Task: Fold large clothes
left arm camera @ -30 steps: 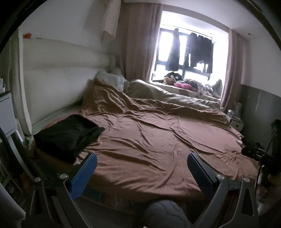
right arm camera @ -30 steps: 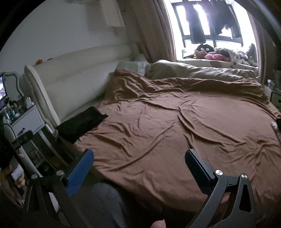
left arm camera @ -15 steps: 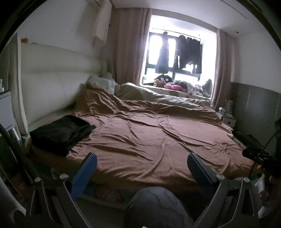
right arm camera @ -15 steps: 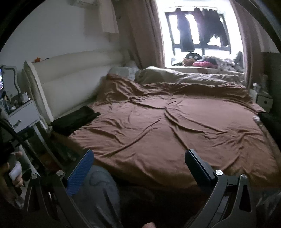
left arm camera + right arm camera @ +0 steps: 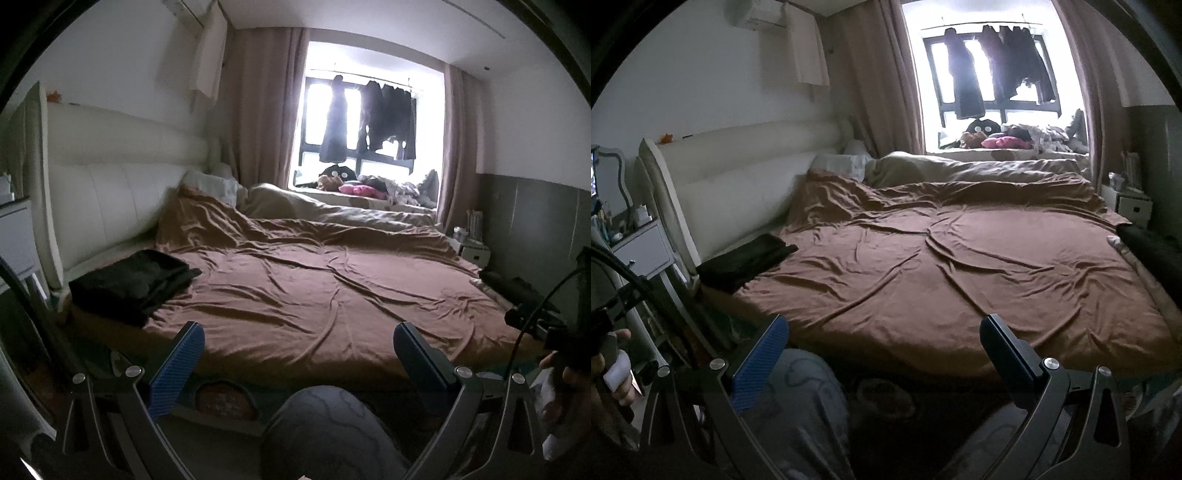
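Note:
A folded black garment (image 5: pixel 133 284) lies on the near left corner of the brown-sheeted bed (image 5: pixel 317 295), by the white headboard; it also shows in the right wrist view (image 5: pixel 746 262). My left gripper (image 5: pixel 297 341) is open and empty, held off the bed's near edge. My right gripper (image 5: pixel 884 334) is open and empty, also back from the bed's near edge. Another dark item (image 5: pixel 1152 243) lies at the bed's right edge.
A white headboard (image 5: pixel 110 206) runs along the left. A nightstand (image 5: pixel 642 251) stands at the left, another (image 5: pixel 1126 206) at the far right. Dark clothes (image 5: pixel 369 118) hang in the window. A beige duvet (image 5: pixel 332 212) lies at the far side. The person's knee (image 5: pixel 325 424) is below the grippers.
Both grippers have pulled back and down from the bed, so more of the room and the person's legs show. The jaws stay open. The black garment has not moved.

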`<state>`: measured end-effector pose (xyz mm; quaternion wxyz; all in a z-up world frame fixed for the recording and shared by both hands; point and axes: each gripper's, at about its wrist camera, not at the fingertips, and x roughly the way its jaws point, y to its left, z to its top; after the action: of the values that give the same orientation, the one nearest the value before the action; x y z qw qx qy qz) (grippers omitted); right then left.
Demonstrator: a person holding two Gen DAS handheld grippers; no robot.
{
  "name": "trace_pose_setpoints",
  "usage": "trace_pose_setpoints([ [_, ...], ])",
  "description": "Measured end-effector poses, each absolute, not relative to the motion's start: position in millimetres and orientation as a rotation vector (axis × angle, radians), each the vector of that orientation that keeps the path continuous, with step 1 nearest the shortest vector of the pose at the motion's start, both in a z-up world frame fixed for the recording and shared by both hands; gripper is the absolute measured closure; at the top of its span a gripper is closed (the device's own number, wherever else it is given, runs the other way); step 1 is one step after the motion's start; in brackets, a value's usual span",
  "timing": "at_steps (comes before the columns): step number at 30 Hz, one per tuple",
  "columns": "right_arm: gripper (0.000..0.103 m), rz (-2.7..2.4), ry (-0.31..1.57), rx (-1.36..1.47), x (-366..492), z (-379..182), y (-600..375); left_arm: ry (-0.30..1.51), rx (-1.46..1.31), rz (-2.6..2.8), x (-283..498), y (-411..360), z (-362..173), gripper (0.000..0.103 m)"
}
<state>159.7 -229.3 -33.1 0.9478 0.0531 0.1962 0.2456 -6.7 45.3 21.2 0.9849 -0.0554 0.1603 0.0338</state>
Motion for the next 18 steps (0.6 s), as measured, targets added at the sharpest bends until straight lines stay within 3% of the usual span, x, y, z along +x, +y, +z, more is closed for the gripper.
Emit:
trace_pose_setpoints([
  [18,0.000,0.493,0.396,0.117,154,-40,-233,0.317,-0.090,0.070,-10,34,23,0.000],
])
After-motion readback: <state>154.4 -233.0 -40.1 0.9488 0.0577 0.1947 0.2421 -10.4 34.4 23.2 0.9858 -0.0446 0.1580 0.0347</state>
